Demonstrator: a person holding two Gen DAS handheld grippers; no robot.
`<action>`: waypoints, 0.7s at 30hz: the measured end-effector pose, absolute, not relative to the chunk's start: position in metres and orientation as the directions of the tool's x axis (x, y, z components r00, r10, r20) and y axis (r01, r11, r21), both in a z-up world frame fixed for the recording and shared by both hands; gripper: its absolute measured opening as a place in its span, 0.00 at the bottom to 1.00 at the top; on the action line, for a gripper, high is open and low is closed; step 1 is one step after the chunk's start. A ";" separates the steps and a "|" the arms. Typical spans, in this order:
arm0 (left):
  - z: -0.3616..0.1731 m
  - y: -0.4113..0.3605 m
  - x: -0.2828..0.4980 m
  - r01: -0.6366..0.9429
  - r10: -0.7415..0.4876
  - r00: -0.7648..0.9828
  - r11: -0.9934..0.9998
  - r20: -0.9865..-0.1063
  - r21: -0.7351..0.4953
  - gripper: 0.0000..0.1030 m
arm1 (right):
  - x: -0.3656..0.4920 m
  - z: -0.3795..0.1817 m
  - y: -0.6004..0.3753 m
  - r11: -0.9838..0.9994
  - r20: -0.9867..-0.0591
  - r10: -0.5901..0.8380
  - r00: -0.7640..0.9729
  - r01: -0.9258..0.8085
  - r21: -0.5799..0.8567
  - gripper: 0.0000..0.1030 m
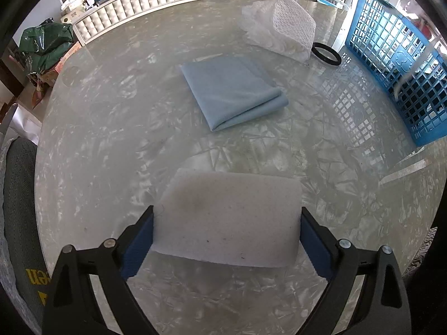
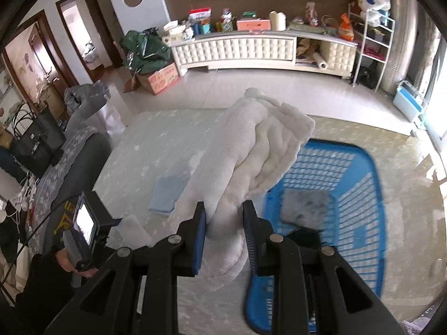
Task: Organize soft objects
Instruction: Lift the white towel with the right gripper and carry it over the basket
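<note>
Marble-look table (image 1: 111, 139) fronts a tufted white cabinet (image 2: 237, 48).

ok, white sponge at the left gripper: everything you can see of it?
White sponge: a flat rectangular foam slab, finely pored, with a few dark specks and a faint grey smudge. It lies flat on the glossy marbled table, between the left gripper pads, which meet its two short sides. Nothing else touches it.
</note>
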State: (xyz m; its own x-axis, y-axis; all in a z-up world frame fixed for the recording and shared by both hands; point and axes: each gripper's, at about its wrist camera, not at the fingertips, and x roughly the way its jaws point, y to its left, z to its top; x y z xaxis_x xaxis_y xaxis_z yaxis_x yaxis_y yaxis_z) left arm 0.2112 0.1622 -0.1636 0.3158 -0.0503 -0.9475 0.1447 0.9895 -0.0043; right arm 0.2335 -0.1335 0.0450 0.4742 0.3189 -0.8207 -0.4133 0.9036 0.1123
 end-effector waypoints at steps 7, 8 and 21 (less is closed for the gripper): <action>-0.165 0.163 0.211 0.144 -0.051 0.317 0.990 -0.947 -0.005 0.93 | 0.239 0.042 -0.166 0.938 -0.809 0.245 0.535 -0.342 0.058 0.24; -0.165 0.163 0.210 0.144 -0.051 0.317 0.990 -0.947 -0.005 0.93 | 0.240 0.042 -0.165 0.942 -0.809 0.234 0.539 -0.333 0.050 0.24; -0.167 0.162 0.209 0.133 -0.048 0.318 0.991 -0.947 -0.005 0.94 | 0.272 -0.017 -0.200 0.970 -0.896 0.157 0.415 -0.236 0.061 0.24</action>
